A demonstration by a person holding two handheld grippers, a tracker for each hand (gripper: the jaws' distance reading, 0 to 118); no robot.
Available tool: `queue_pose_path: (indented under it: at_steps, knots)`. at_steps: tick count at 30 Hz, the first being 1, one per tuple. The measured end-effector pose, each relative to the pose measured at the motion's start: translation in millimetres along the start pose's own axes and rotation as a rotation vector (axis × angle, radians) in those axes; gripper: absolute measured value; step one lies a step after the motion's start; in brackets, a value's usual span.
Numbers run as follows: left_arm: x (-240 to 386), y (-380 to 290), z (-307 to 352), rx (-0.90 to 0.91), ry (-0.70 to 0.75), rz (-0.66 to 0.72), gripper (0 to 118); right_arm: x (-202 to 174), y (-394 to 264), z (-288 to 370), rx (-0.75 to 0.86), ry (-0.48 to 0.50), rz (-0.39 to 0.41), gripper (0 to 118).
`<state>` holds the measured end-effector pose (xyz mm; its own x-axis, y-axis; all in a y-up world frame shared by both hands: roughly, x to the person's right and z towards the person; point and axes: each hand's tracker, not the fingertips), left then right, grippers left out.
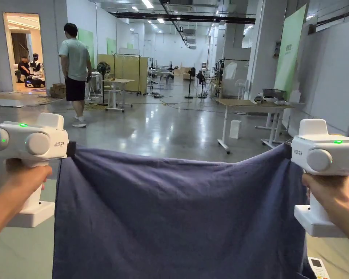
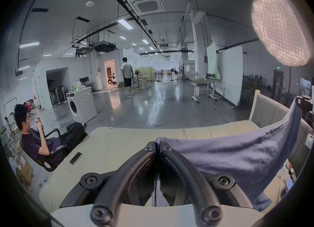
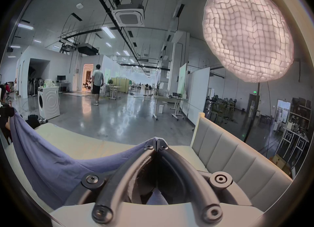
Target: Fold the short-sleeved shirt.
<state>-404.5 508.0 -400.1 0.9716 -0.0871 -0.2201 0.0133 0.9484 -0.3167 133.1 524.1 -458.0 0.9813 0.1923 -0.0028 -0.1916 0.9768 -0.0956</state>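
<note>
A dark blue short-sleeved shirt [image 1: 177,214] hangs stretched in the air between my two grippers, sagging a little in the middle. My left gripper [image 1: 71,149] is shut on its upper left corner, and in the left gripper view the jaws of that gripper [image 2: 157,143] meet on the blue cloth [image 2: 237,155]. My right gripper [image 1: 288,149] is shut on the upper right corner; in the right gripper view that gripper [image 3: 156,140] pinches the cloth [image 3: 51,159] the same way. The shirt's lower part is cut off by the bottom of the head view.
Below the shirt lies a cream mattress [image 2: 119,142] with a padded headboard [image 3: 229,150] at its right. A phone [image 2: 76,158] lies on the mattress's left side. A person [image 2: 34,138] sits to the left; another person [image 1: 75,69] walks away on the shiny floor. A washing machine [image 2: 81,106] and a table [image 1: 253,105] stand farther off.
</note>
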Motion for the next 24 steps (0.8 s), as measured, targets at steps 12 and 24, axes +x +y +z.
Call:
queue_pose_path:
  at_steps: [12,24]
  knots:
    - [2.2,98.3,-22.1,0.093,0.04,-0.021,4,12.0,90.4,-35.7,0.117,-0.033,-0.004,0]
    - [-3.5,115.1,-34.0,0.136,0.066,-0.01,4,7.4,117.0,-52.2,0.191,-0.033,0.015,0]
